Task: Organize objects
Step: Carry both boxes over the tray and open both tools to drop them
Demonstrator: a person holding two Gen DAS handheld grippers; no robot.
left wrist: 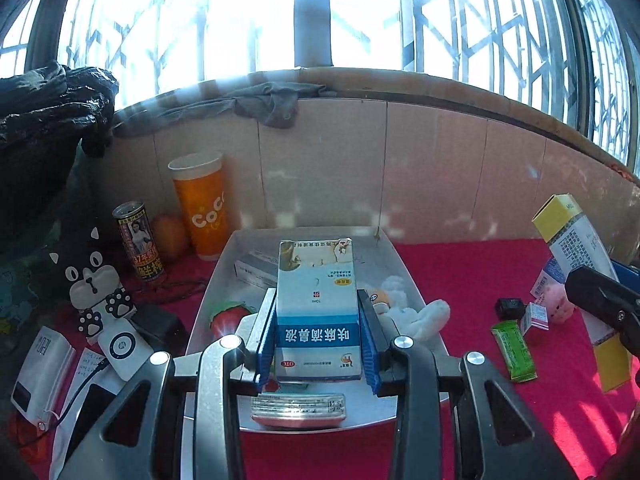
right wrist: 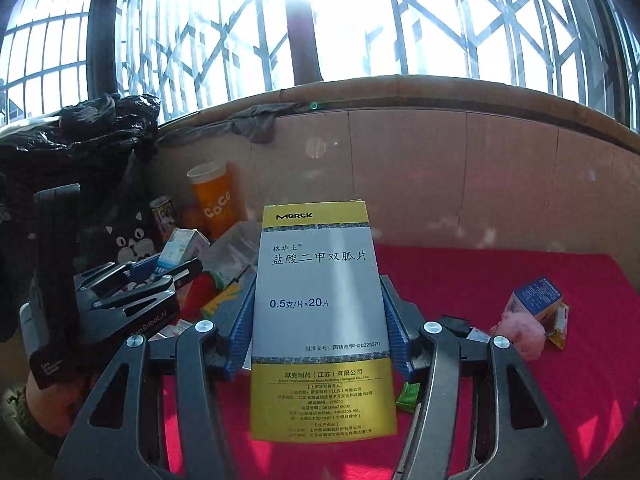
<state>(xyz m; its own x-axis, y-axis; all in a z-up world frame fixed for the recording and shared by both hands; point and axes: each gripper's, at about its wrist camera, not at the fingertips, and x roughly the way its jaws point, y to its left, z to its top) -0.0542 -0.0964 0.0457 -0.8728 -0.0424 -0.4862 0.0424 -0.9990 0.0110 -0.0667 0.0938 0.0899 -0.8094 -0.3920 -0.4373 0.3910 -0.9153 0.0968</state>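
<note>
Your right tongs [right wrist: 320, 332] clamp a yellow and white Merck box [right wrist: 320, 312] by its two long sides, label facing you, lifted over the red worktop [right wrist: 480, 360]. At your left the left tongs [right wrist: 160, 276] hold a small blue and white box [right wrist: 176, 256] above a metal tray [right wrist: 236, 252]. Behind them stand an orange cup [right wrist: 214, 200], a can [right wrist: 163, 216] and a black bag [right wrist: 80, 136]. To the right lie a blue box [right wrist: 534, 300], a pink plush [right wrist: 520, 330] and a green sachet [right wrist: 408, 396].
</note>
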